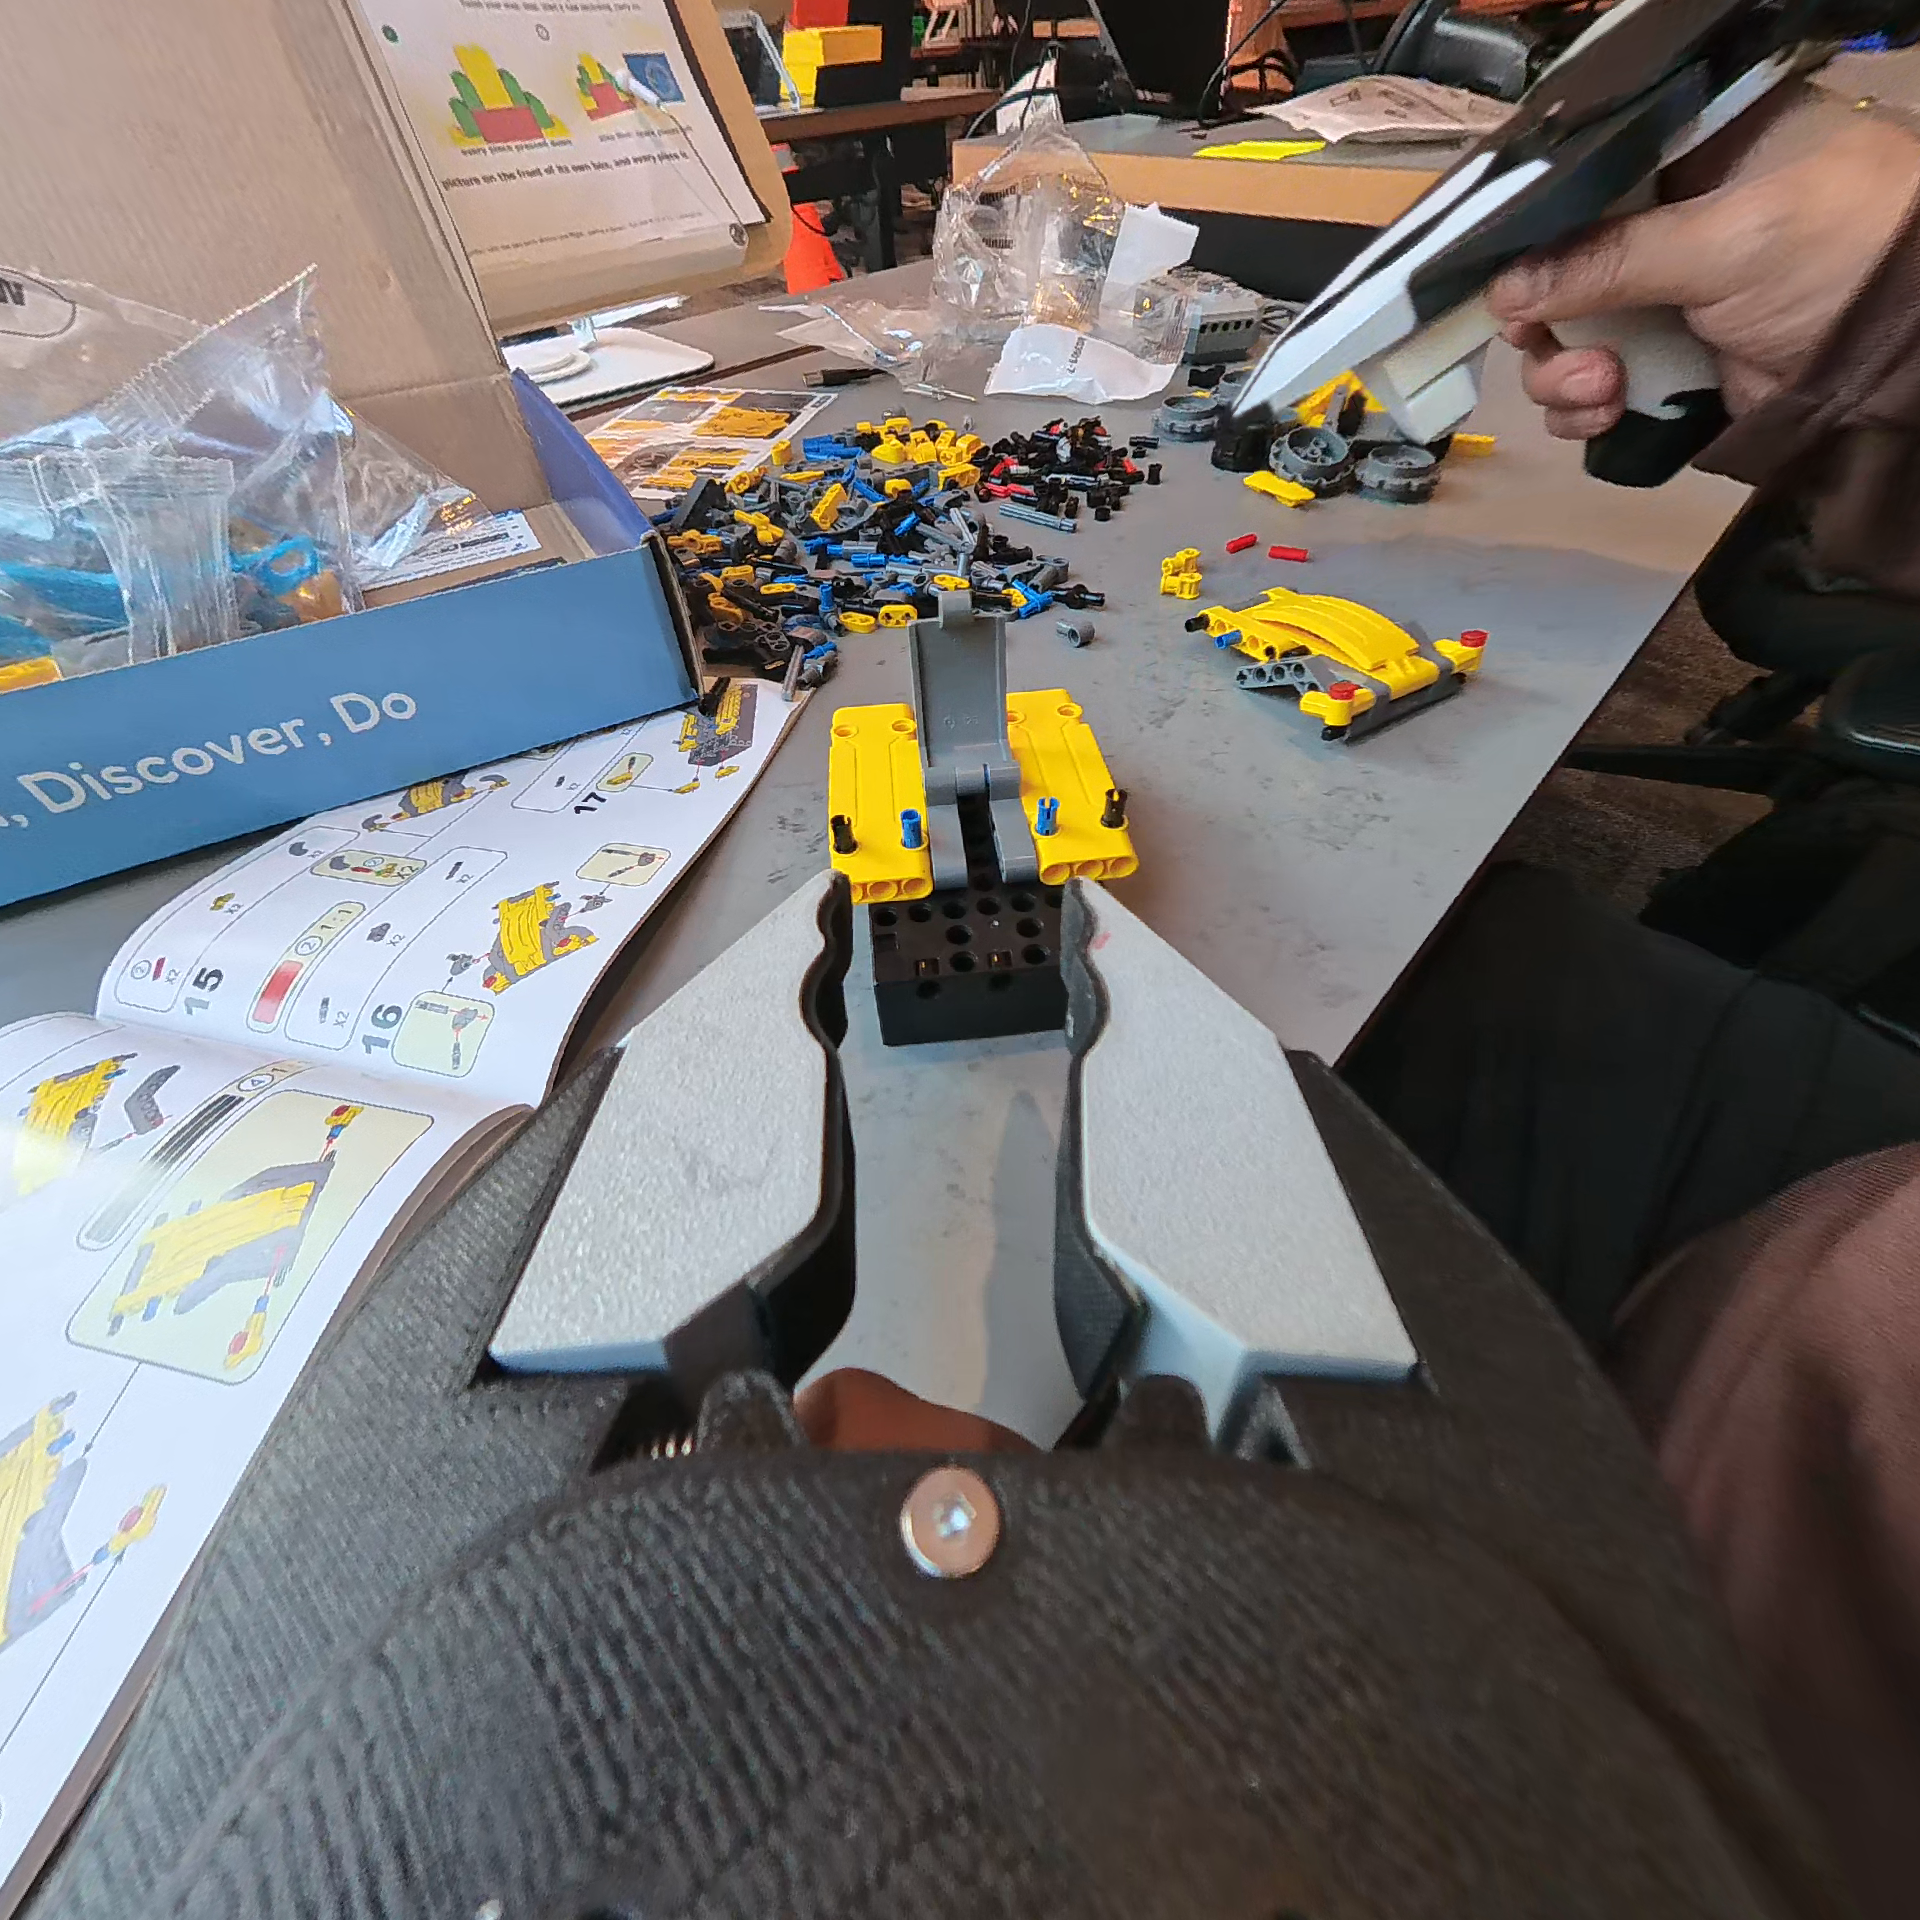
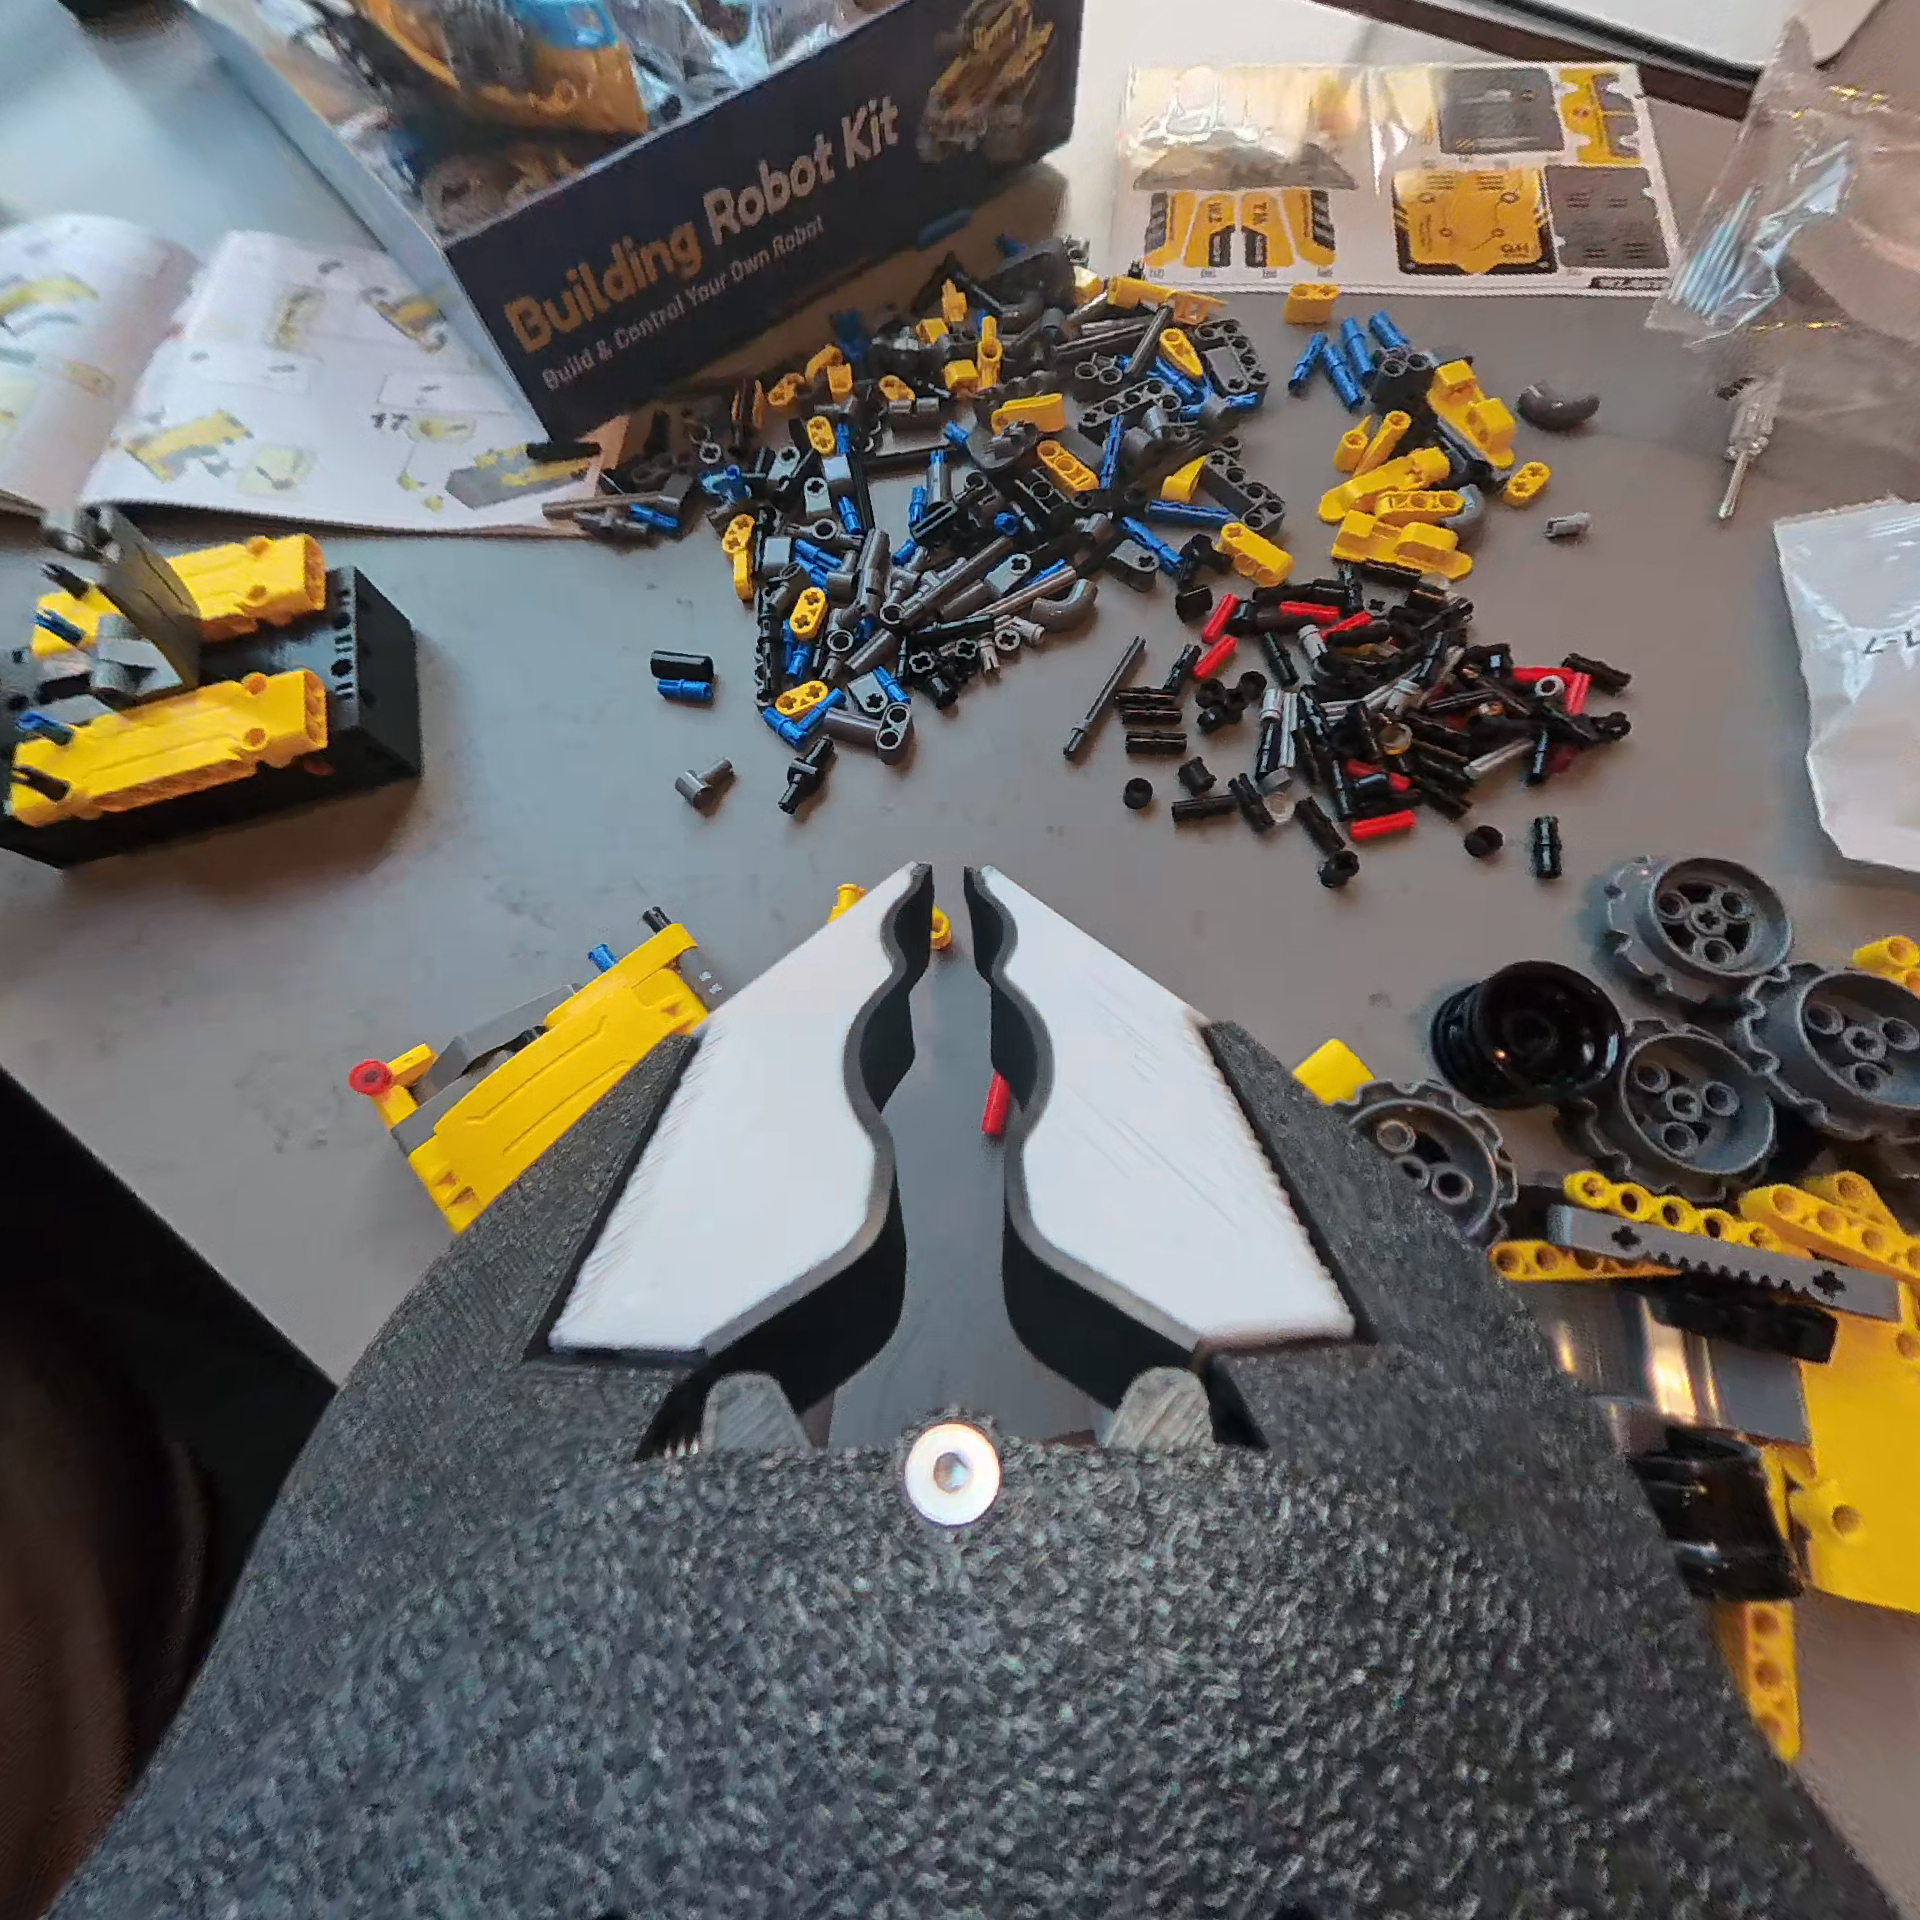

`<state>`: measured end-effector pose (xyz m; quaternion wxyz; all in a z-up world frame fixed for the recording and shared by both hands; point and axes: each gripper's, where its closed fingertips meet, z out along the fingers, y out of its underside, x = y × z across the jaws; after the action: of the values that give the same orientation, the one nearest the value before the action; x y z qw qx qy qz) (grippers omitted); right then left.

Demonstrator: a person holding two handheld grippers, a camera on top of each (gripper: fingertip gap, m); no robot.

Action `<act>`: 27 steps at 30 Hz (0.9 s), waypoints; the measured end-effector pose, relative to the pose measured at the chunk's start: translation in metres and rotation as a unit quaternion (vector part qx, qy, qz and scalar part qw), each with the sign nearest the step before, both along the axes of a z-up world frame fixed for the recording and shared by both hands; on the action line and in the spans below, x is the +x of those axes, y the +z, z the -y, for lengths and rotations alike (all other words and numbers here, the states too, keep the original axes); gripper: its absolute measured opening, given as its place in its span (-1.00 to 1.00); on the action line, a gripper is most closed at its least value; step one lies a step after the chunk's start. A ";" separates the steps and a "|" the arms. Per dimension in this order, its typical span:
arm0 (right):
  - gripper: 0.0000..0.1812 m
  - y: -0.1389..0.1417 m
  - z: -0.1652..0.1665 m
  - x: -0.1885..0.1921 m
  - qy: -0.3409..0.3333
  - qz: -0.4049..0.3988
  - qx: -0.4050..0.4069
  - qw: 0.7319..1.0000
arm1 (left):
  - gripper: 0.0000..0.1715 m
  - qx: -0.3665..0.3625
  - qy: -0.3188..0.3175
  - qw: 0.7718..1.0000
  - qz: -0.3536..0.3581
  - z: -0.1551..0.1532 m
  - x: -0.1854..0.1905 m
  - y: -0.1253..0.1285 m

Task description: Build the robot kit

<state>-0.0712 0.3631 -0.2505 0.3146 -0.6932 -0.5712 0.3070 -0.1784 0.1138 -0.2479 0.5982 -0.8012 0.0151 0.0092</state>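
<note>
Now the left gripper (image 1: 951, 914) has its jaws clamped on the black block (image 1: 966, 971) of the yellow assembly; right gripper (image 2: 948, 883) hovers, jaws nearly closed and empty, near the grey wheels (image 2: 1683, 1101) on the table (image 2: 540, 894).

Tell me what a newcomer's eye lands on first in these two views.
The left gripper grips the black block of a yellow-panelled assembly at the table's near edge. Beyond it sprawls a heap of small parts. The right gripper, nearly shut and empty, hangs over bare table beside grey wheels.

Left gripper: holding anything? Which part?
Left gripper grips the yellow-and-black assembly by its black base block, one finger on each side.
</note>
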 end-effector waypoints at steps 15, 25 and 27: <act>-1.00 0.020 -0.008 0.014 0.016 -0.043 0.010 0.999 | -0.55 -0.014 0.011 1.000 0.008 -0.003 -0.003 -0.003; -0.98 0.000 -0.024 -0.066 0.274 0.145 0.176 0.934 | -0.55 -0.014 0.006 1.000 0.006 -0.003 -0.002 -0.003; -0.96 -0.015 -0.031 -0.081 0.317 0.190 0.205 0.906 | -0.55 -0.013 0.005 1.000 0.006 -0.003 -0.002 -0.003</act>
<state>-0.1522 0.3946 -0.2659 0.2218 -0.4410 -0.8600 0.1294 -0.1800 0.1164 -0.2510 0.5880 -0.8088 0.0077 0.0067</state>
